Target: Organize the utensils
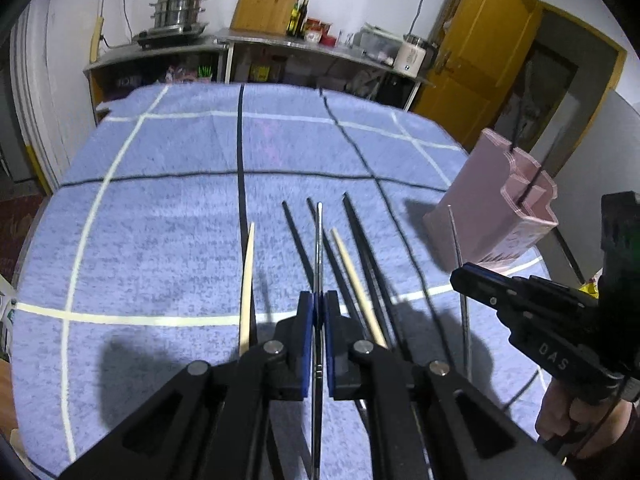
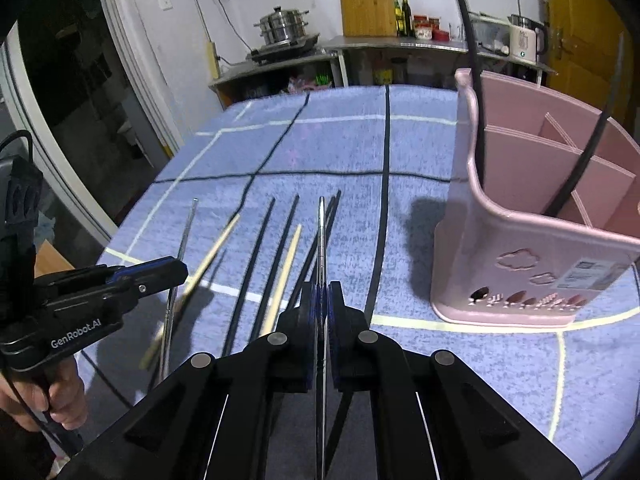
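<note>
My left gripper is shut on a thin metal chopstick that points straight ahead, raised above the blue checked cloth. My right gripper is shut on a second metal chopstick in the same way. Each gripper appears in the other's view: the right gripper near the pink utensil holder, the left gripper at the far left. On the cloth lie several black chopsticks and two wooden chopsticks. The pink holder has dividers, and two dark sticks stand in it.
The table's cloth ends at the far edge, with a metal shelf carrying a steamer pot, bottles and a white kettle behind it. A yellow door is at the right. A person's hand grips the left handle.
</note>
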Demonstrator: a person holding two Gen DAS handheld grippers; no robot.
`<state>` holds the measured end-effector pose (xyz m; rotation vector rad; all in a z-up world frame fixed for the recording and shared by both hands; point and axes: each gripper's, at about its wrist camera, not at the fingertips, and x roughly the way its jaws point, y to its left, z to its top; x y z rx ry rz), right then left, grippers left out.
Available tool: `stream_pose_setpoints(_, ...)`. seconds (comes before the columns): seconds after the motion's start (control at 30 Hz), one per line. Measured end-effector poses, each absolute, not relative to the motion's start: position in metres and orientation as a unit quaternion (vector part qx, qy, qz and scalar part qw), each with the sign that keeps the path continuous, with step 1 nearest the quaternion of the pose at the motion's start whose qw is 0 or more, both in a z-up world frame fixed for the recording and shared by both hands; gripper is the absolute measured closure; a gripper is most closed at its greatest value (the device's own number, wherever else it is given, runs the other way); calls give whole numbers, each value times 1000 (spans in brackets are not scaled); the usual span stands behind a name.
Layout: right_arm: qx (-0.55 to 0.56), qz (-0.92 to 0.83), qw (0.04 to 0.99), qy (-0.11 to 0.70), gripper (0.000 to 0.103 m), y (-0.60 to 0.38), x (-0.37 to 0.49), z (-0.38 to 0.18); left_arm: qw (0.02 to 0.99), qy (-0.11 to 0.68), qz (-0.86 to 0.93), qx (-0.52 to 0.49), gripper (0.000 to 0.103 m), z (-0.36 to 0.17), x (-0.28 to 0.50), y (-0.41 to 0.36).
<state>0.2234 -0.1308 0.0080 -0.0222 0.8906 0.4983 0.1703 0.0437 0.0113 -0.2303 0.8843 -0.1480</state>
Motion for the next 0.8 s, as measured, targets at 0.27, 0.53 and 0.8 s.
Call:
stream_pose_setpoints(0.27, 0, 248, 885, 393, 97, -143, 202, 42, 908, 394, -92, -108, 97, 52, 148, 41)
stream_pose_setpoints(0.53, 15, 249, 896, 366, 97, -158, 185, 68, 913, 378, -109, -109, 97, 79, 138, 37)
stream_pose_setpoints(0.8, 32, 243, 901, 358, 97, -173, 179, 77, 914, 372, -129, -102, 97, 91, 138, 18)
